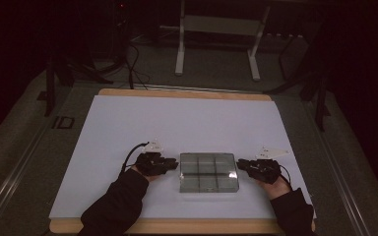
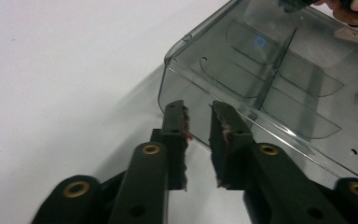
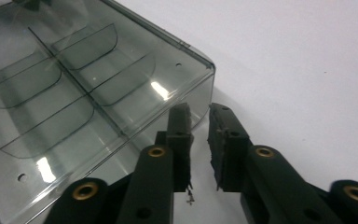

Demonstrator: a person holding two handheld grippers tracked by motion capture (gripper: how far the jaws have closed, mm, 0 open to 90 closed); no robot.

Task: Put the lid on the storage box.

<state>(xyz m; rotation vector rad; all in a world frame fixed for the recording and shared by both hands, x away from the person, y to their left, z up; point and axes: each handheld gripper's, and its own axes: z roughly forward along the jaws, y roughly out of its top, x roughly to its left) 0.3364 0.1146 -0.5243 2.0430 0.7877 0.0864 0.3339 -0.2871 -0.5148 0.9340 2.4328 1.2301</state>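
- White sheet (image 1: 128,142) covers the wooden table (image 1: 177,93), and on it, near your edge and about midway between your hands, lies the smoky clear plastic box (image 1: 208,172), flat and shut, with dividers showing through its lid.
- Your two grippers flank that box: the left gripper (image 1: 170,164) sits at its left side, the right gripper (image 1: 241,164) at its right side, each pointing inward at a short wall.
- Judging by this, you are at the approach step, lining up to take the box from both ends; nothing is gripped yet.
- Next, I would say, each jaw pair needs to meet a wall or rim squarely, since the slick plastic could slide off.
- From the left gripper view, the left gripper (image 2: 198,109) has its jaws a narrow gap apart, empty, tips just short of the box (image 2: 279,74) near its corner.
- From the right gripper view, the right gripper (image 3: 198,112) is likewise narrowly parted and empty, close to the box (image 3: 74,84) wall; whether it touches I cannot tell.
- Only the high view gives you the box's place on the table; the gripper views give the jaw gaps.
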